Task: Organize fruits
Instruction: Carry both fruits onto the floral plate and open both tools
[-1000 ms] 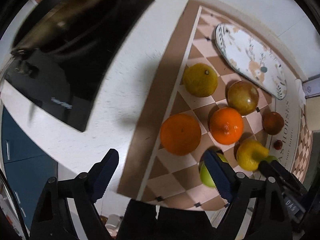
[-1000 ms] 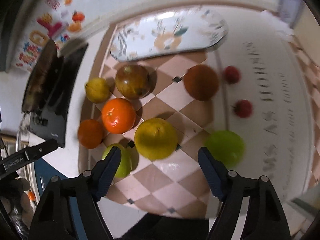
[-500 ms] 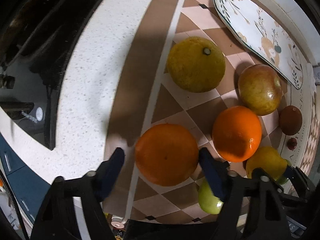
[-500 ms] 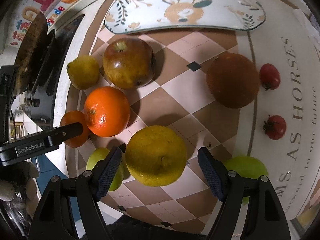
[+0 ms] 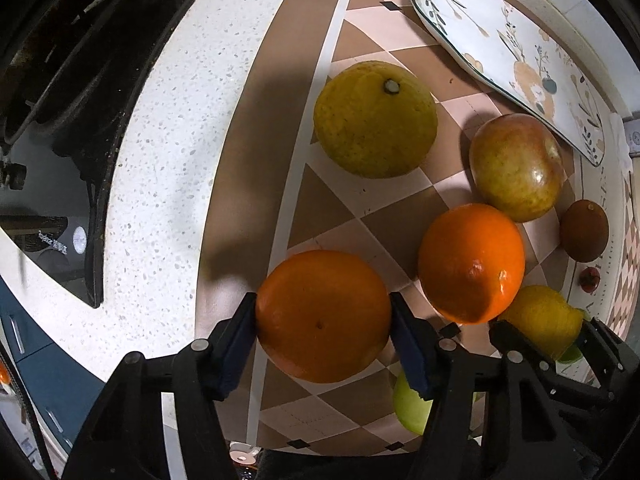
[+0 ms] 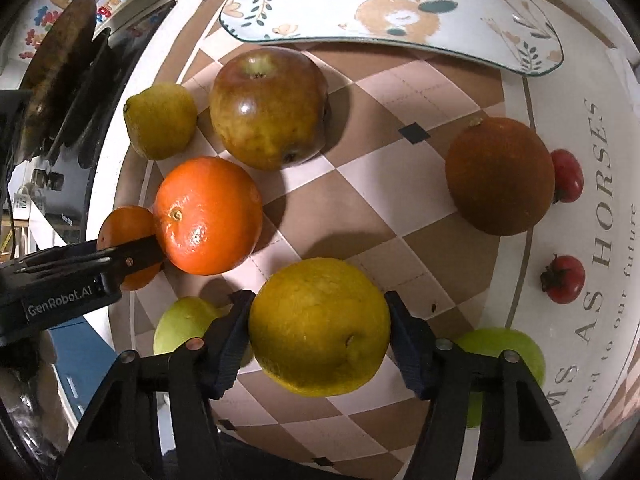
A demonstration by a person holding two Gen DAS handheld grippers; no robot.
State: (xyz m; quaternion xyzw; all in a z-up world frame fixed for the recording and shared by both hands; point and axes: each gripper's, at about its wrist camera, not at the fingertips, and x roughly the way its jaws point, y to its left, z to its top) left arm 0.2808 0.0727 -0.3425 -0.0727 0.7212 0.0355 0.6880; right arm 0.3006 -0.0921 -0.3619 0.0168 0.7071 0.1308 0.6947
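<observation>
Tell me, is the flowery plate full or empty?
Empty, as far as the pictures show. The plate has only its painted flowers showing; all the fruit, like the apple, sits on the mat.

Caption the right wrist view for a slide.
Right gripper fingers flank a yellow citrus on the checkered mat, plate beyond.

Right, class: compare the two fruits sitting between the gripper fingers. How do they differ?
The orange between the left gripper fingers is deep orange and smooth; the yellow citrus between the right gripper fingers is yellow-green and duller. The orange lies by the mat's border, the citrus further in. Both are round.
</observation>
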